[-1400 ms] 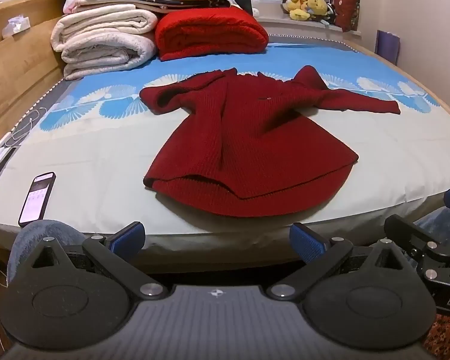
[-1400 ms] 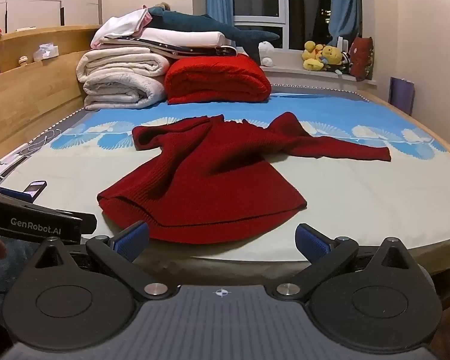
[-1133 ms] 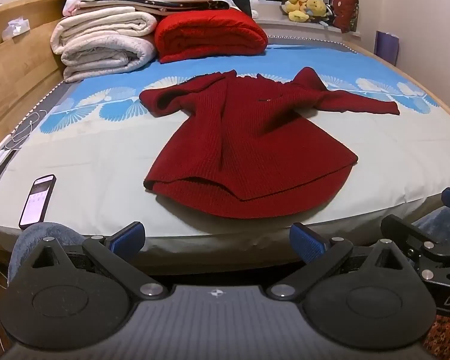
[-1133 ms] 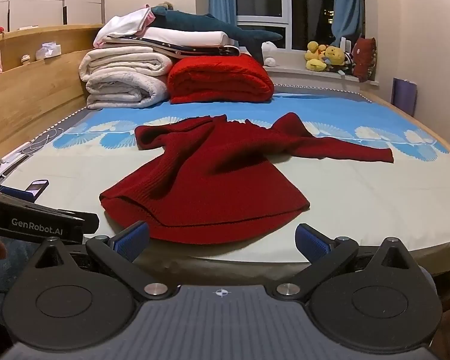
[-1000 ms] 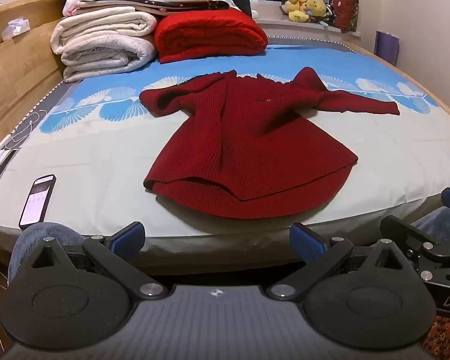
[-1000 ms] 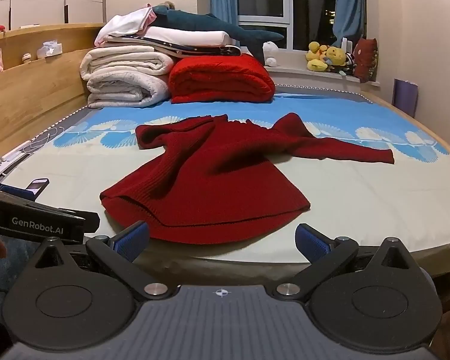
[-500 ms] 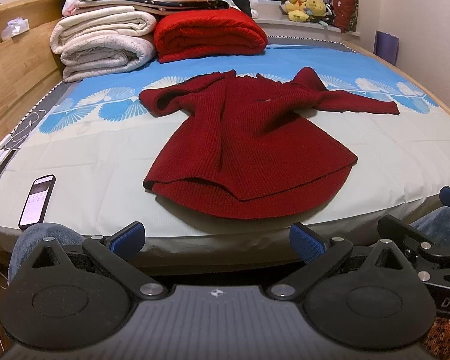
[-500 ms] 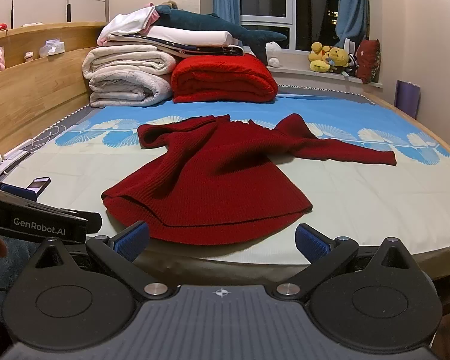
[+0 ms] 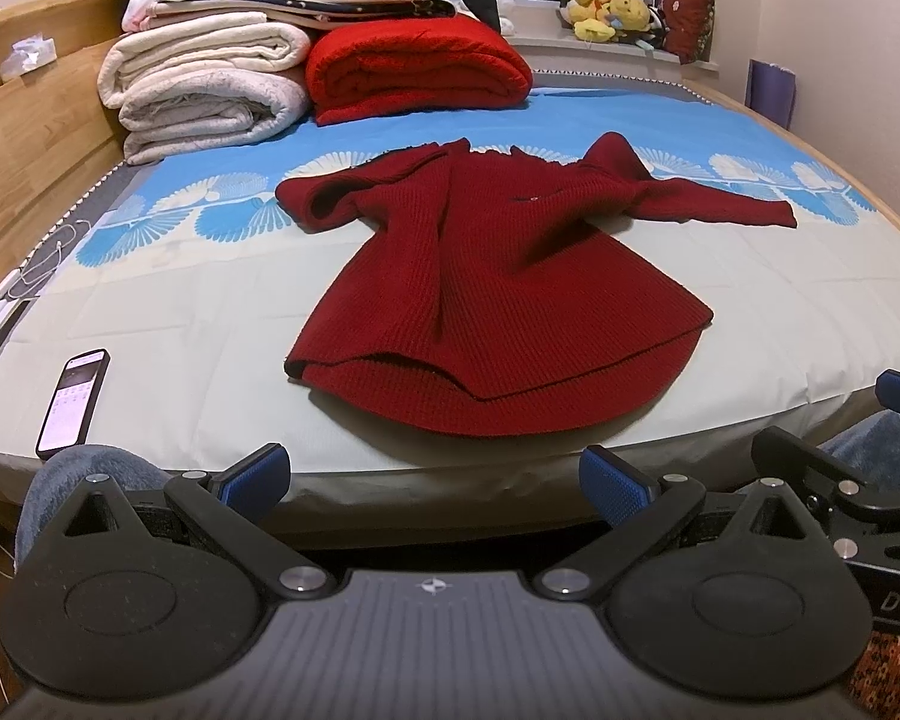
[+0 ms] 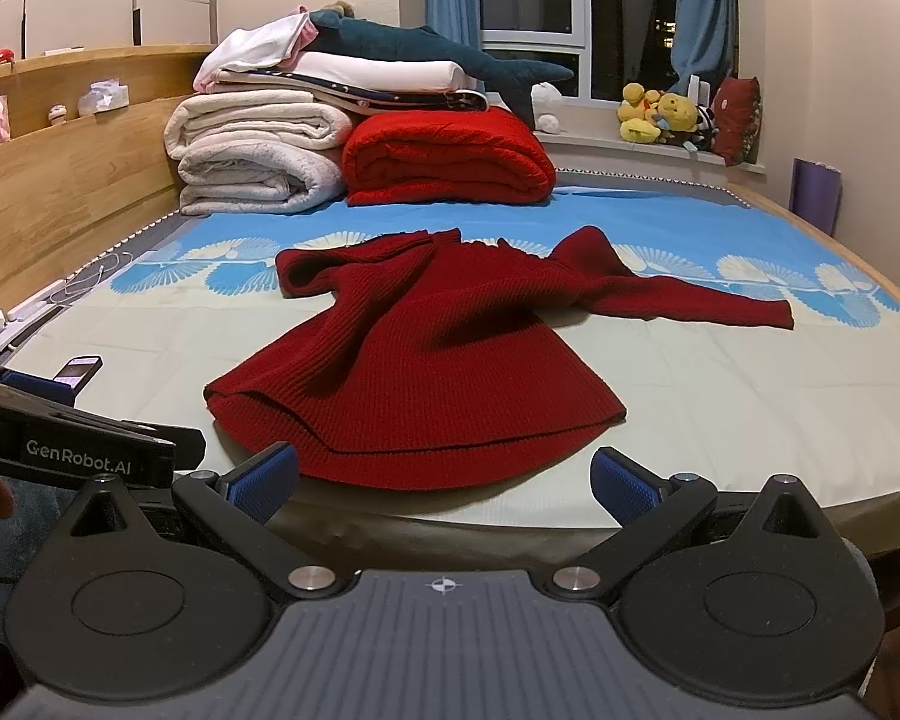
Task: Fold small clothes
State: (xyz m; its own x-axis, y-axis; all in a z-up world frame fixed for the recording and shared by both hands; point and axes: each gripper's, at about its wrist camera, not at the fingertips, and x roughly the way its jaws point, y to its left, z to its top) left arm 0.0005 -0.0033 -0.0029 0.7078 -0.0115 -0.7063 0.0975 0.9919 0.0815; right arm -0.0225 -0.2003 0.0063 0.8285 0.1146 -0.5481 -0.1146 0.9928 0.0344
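Seen from the left wrist, a dark red knit sweater [image 9: 498, 288] lay unfolded on the bed [image 9: 168, 324], its hem toward the camera and near the bed's front edge. One sleeve stretched out to the right and the other lay bunched at the left. The left gripper [image 9: 435, 474] hung short of the mattress edge with its blue-padded fingers spread wide, holding nothing. A phone [image 9: 73, 394] lay face-up at the bed's left front corner, well apart from the sweater, and folded white blankets [image 9: 210, 90] and a red blanket [image 9: 417, 69] were stacked at the far end.

From the right wrist, the sweater [image 10: 426, 354] sat just past the right gripper [image 10: 444, 480], which was likewise wide open and empty, not touching the fabric. The other tool's black body showed at the left edge, and stuffed toys [image 10: 660, 111] lined the windowsill — beyond the bedding.
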